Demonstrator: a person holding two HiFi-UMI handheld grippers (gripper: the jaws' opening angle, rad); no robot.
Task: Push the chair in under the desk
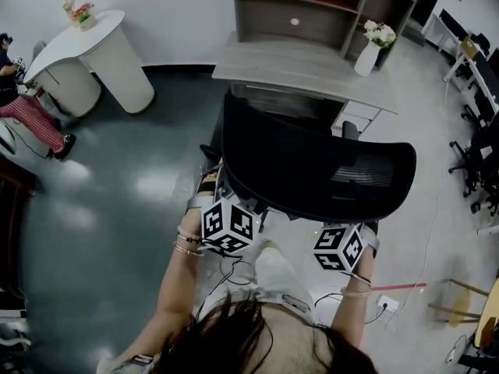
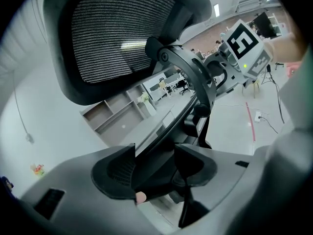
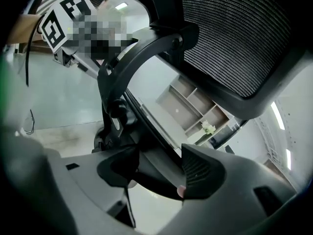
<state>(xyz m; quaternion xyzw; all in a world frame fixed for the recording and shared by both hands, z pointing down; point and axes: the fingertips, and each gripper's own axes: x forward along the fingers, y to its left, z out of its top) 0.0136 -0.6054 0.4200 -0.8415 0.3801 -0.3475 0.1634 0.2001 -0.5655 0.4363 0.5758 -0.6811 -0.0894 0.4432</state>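
Note:
A black mesh-backed office chair (image 1: 312, 170) stands with its back to me, its seat partly under the grey desk (image 1: 304, 67). In the head view both grippers sit low behind the backrest, the left gripper (image 1: 228, 228) and the right gripper (image 1: 341, 248) showing only their marker cubes, with the jaws hidden by the chair. In the left gripper view my left gripper (image 2: 156, 173) has its jaws on either side of a dark bar of the chair frame (image 2: 188, 77). My right gripper (image 3: 159, 173) holds the same frame (image 3: 127, 67) from the other side.
A grey shelf unit (image 1: 312, 6) rises behind the desk, and a white vase of flowers (image 1: 373, 49) stands on the desk's right end. A white round table (image 1: 93, 61) and a seated person (image 1: 31, 115) are at far left. Black chairs (image 1: 475, 154) and floor cables (image 1: 387, 302) lie to the right.

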